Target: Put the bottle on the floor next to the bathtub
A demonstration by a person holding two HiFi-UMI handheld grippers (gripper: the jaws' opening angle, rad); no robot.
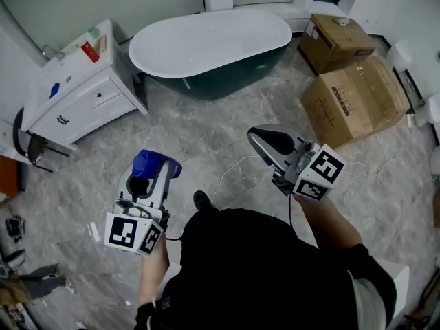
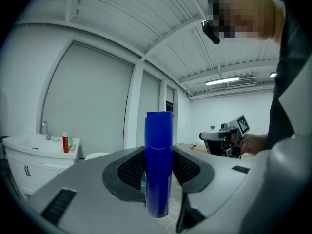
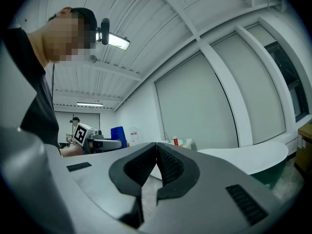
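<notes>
Near: left tongs (image 1: 152, 181) clamp the one blue bottle (image 2: 158, 155), its long axis upright, on the person's left. Right tongs (image 3: 157, 160) are pressed together and empty, near right.

Far: one bathtub (image 1: 213, 81) lies ahead and slightly right of the bottle, well apart, with bare floor (image 1: 206, 133) between. The left hand carries the bottle.

Two cardboard boxes (image 1: 354, 102) sit far right, one vanity cabinet (image 1: 82, 91) far left.

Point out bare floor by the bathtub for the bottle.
Bare floor lies in front of the bathtub, between the cabinet and the boxes. Crowded: the bathtub's right end, against the boxes; a cable lies nearer the person.
</notes>
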